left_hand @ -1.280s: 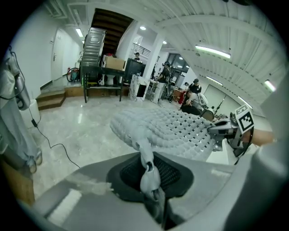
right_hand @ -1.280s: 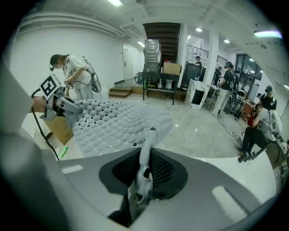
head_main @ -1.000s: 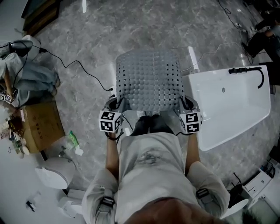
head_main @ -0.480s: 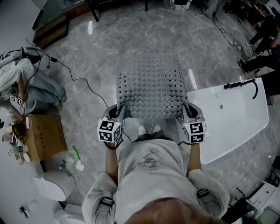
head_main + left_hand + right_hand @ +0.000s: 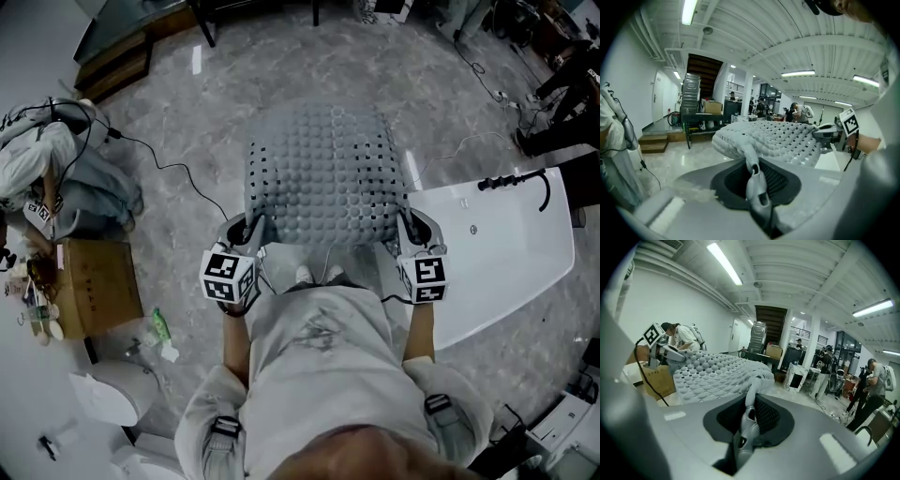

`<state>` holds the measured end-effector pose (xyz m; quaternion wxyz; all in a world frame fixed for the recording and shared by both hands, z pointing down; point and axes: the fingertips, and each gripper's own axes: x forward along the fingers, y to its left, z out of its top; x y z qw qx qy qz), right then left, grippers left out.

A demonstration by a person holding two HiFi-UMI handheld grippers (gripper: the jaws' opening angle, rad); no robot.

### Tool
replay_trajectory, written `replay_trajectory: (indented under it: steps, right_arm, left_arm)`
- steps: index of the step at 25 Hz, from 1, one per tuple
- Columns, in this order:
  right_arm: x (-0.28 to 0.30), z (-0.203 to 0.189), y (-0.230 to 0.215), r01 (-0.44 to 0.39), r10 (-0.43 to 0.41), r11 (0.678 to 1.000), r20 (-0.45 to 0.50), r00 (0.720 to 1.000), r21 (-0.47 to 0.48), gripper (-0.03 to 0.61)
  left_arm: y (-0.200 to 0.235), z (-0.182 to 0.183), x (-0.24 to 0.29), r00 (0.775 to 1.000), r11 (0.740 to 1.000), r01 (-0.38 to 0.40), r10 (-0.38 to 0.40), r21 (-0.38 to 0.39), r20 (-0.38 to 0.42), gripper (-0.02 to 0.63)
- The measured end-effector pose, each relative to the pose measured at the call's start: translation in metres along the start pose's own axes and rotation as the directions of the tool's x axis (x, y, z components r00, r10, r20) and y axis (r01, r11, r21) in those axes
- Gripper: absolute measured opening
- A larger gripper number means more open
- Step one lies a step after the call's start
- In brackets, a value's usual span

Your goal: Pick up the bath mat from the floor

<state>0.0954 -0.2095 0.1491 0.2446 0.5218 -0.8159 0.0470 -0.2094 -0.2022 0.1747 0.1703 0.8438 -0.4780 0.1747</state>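
The grey bath mat (image 5: 319, 173), studded and full of small holes, hangs stretched between my two grippers above the marble floor. In the head view my left gripper (image 5: 251, 230) is shut on its near left corner and my right gripper (image 5: 405, 225) is shut on its near right corner. From the left gripper view the mat (image 5: 773, 138) spreads away from the left gripper (image 5: 752, 168), a pinched fold caught in the jaws. The right gripper view shows the mat (image 5: 712, 373) the same way, its corner clamped in the right gripper (image 5: 747, 414). The mat's far edge droops out of sight.
A white bathtub (image 5: 506, 253) with a black faucet (image 5: 516, 178) stands to the right. At the left are a cardboard box (image 5: 94, 286), a crouched person (image 5: 56, 178) and a black cable (image 5: 169, 164) on the floor. A white lid-like object (image 5: 103, 398) lies at lower left.
Both grippers have risen together with the mat's near corners in them. The mat now looks larger and higher off the floor, and my shoes show under its near edge.
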Motion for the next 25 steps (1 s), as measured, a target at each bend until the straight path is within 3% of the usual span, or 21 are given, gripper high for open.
replay_trajectory:
  steps: [25]
  right_arm:
    - [-0.0059,0.0091,0.0008,-0.012,0.013,0.999,0.015,1.0,-0.033,0.038]
  left_arm:
    - [-0.0051,0.0025,-0.0077,1.0,1.0,-0.009,0.009,-0.001,0.012,0.048]
